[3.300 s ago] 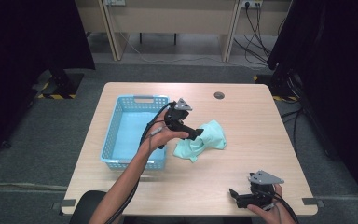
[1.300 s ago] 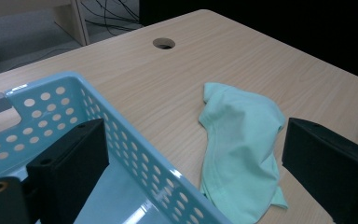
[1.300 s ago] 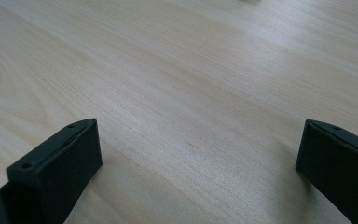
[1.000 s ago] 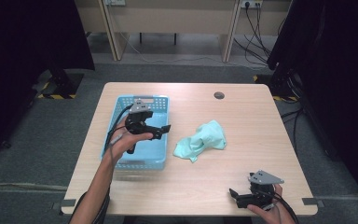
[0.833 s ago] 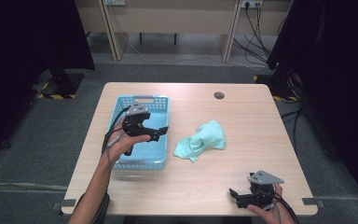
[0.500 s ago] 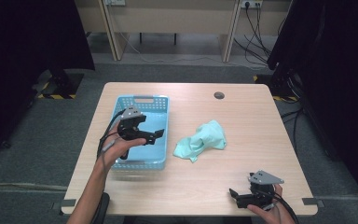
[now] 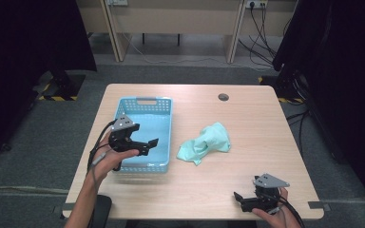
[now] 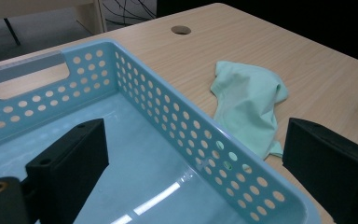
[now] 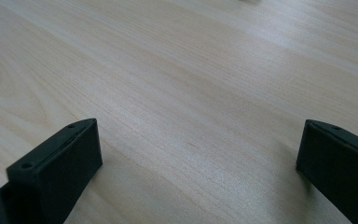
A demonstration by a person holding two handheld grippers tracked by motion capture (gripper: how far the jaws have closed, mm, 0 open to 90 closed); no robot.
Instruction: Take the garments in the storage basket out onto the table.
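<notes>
The left gripper (image 7: 148, 145), jaws spread wide and holding nothing, hovers over the near half of a light blue perforated basket (image 7: 145, 101), pointing toward the table's right. Just beyond the basket's right wall, a crumpled mint green cloth (image 7: 206, 143) lies flat on the wooden table (image 7: 247, 118), its long axis running diagonally from near-left to far-right. The right gripper (image 7: 240, 199), also wide open, rests at the table's near right corner.

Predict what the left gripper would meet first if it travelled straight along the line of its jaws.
Probably the right-hand perforated wall of the light-blue plastic basket, then the crumpled mint-green cloth. The left gripper is open; its height is unclear.
</notes>
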